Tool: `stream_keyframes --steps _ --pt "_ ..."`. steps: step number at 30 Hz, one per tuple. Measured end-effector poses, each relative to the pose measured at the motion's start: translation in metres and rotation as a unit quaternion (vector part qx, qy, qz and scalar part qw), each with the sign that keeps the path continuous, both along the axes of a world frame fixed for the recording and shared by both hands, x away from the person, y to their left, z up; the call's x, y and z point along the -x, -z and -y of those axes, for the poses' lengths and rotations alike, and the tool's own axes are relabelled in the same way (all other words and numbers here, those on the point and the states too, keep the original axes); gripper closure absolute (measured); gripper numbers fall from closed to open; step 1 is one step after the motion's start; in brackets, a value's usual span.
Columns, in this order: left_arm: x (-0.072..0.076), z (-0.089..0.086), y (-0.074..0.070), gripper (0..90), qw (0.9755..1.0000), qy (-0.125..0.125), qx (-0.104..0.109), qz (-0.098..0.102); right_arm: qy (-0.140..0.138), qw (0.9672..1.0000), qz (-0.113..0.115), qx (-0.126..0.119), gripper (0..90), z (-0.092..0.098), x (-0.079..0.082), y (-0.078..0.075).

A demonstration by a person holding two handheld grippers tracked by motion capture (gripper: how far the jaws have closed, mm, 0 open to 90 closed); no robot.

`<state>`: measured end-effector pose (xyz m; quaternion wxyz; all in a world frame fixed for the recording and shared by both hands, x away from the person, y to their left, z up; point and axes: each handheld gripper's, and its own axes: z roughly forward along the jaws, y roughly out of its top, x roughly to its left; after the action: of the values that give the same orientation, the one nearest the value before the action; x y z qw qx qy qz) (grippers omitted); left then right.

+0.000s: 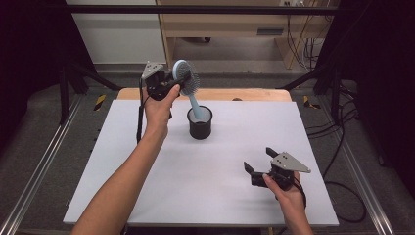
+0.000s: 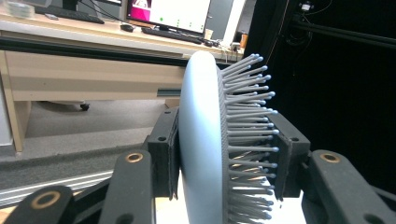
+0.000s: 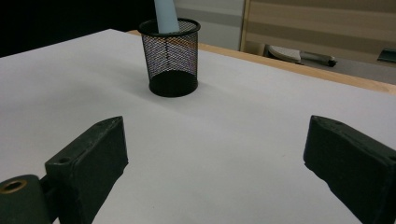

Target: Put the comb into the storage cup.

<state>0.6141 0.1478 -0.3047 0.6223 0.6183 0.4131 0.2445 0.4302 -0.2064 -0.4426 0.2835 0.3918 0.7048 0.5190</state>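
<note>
- Brush (image 1: pixel 186 78) handle is partly down in the cup (image 1: pixel 200 123), head up and leaning left; it reads as either going in or coming out, and I can't tell which.
- Left gripper (image 1: pixel 172 81) grips the brush head: in the left gripper view one pad sits on the smooth back (image 2: pixel 198 140), the other presses into the bristles (image 2: pixel 247 135).
- Letting go, or lifting clear, is what's left; the brush isn't standing on its own yet.
- Cup is black mesh, upright near the far middle of the white table (image 1: pixel 205 181), with the pale handle (image 3: pixel 166 16) inside; the mesh probably hides nothing else.
- Right gripper (image 1: pixel 262 161) rests low on the near right, jaws wide apart and empty, well apart from the cup.
</note>
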Motion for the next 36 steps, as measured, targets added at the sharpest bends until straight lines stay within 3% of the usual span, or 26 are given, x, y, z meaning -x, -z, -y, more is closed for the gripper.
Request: stream_keyframes --steps 14,20,29,36 --pt "-0.001 0.005 0.008 52.7 0.9999 0.003 -0.010 -0.003 -0.003 1.0000 0.000 0.003 6.5 0.000 0.000 0.000" --pt "-0.001 0.007 0.010 52.6 0.9996 0.001 -0.028 0.003 -0.004 1.0000 -0.005 0.003 6.5 0.000 0.000 0.000" --pt "-0.001 0.011 0.013 52.7 0.9995 0.003 -0.030 0.001 -0.005 1.0000 -0.006 0.003 6.4 0.000 0.000 0.000" --pt "-0.002 0.010 0.023 52.6 0.9995 -0.004 -0.028 -0.010 -0.007 0.9999 -0.006 0.006 6.4 -0.001 0.000 0.001"
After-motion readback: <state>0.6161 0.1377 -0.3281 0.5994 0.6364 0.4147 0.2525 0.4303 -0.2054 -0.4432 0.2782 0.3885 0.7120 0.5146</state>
